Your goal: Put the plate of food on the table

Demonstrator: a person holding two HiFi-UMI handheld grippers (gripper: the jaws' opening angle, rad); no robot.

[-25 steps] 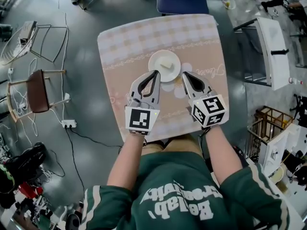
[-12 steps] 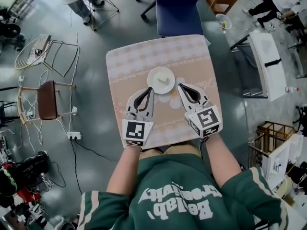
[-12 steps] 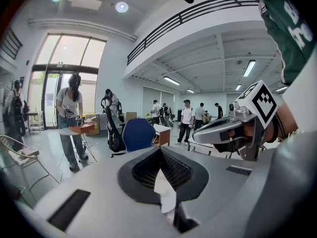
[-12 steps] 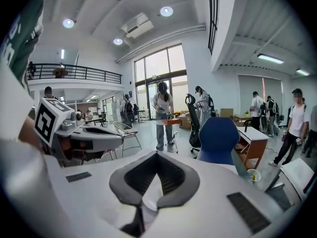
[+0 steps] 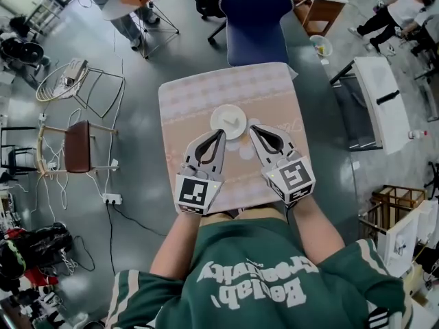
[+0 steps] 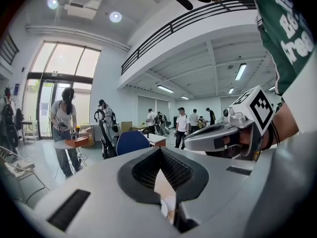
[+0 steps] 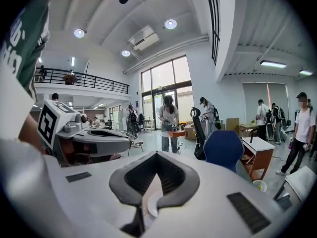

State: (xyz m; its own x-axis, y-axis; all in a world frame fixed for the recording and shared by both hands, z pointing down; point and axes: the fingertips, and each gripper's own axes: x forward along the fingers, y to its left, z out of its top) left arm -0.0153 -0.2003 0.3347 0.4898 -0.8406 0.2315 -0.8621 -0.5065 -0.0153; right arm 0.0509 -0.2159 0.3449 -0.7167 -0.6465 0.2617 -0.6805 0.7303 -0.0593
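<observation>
As the plate (image 5: pixel 228 121), carrying what seems a small pale food piece, is already laid on the tabletop (image 5: pixel 185 94), the left tongs (image 5: pixel 220 133) and right tongs (image 5: pixel 252 127), both pressed together and empty beside its near rim, should be drawn back without the rim being brushed.

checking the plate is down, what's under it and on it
The plate rests on the table's checked cloth, with a small pale piece of food on top. What kind of food cannot be told; the cloth hides the tabletop.
</observation>
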